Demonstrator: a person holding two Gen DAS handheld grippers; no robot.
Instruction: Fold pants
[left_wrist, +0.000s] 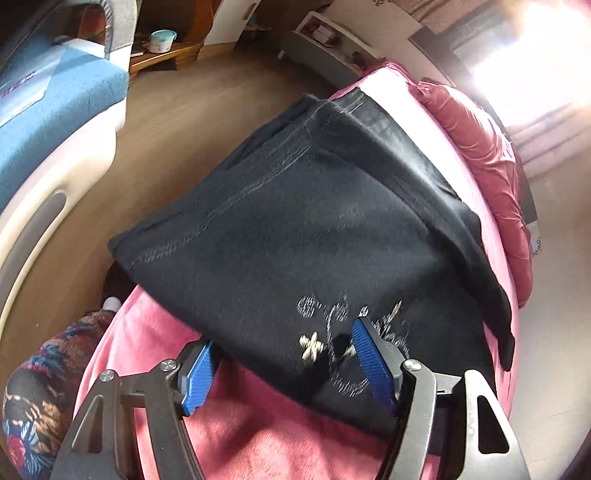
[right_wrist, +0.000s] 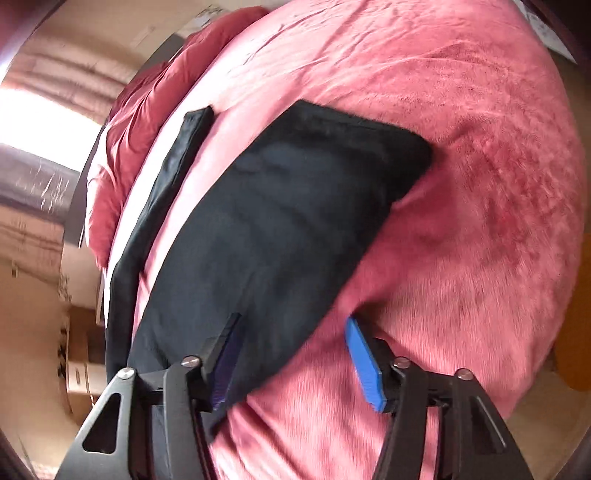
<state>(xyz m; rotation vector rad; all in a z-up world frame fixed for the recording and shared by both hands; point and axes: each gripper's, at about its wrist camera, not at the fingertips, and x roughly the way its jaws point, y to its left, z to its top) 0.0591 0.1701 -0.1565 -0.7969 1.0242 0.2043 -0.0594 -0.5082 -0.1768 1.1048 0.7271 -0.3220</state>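
The bed (right_wrist: 461, 155), covered in a pink plush blanket, carries everything here, and its broad soft top is what gives the cloth a flat place to be laid out and doubled over. At its far side a bunched red quilt (left_wrist: 480, 147) lies pushed clear, seemingly to leave room for folding.

The pants (left_wrist: 295, 221), dark and nearly black, lie on the blanket near the bed's edge. In the left wrist view they look already doubled into a broad slab with pale stitching along the seams and a light embroidered motif (left_wrist: 332, 332) near the closest corner. In the right wrist view a wide dark panel stretches away from the camera, with a narrower dark strip (right_wrist: 166, 177) beside it and apart from it; whether that strip is a leg of the same garment I cannot tell.

The left gripper (left_wrist: 284, 360) hangs over the near corner with its jaws spread, one blue pad beside the cloth edge and the other above the motif, nothing pinched. The right gripper (right_wrist: 293, 363) straddles the near edge of the panel, jaws also apart and not pressing, placed as if to take hold for the next fold.
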